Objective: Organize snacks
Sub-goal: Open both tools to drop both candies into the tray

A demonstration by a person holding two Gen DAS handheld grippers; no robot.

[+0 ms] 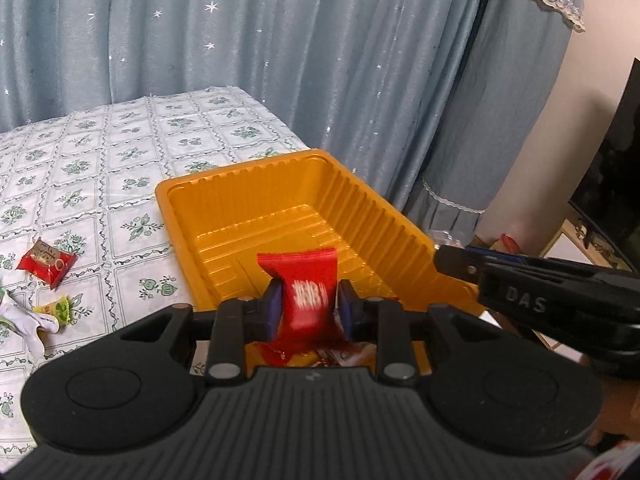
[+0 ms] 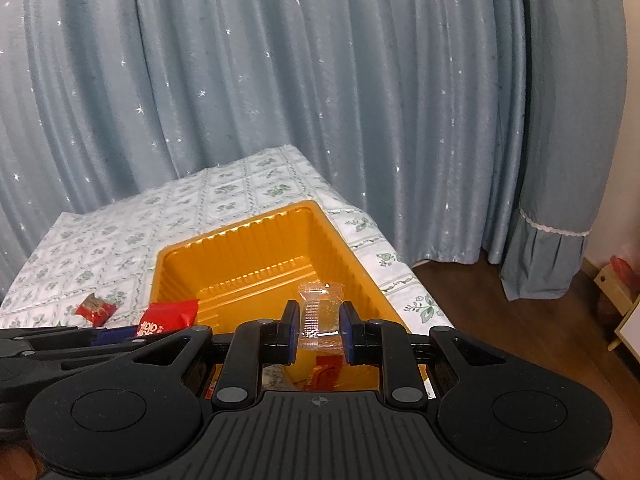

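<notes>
Lying left of the orange tray (image 1: 280, 208) (on tablecloth (image 1: 120, 140)): loose snacks (image 1: 46, 262).

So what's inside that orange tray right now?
The far part of the orange tray shows only bare ribbed plastic. At the near end, a few wrappers peek out beneath the jaws, but the grippers and the two held snacks cover most of that end.

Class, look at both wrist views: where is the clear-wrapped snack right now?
The clear-wrapped snack is pinched in the right gripper, held above the near end of the orange tray.
</notes>
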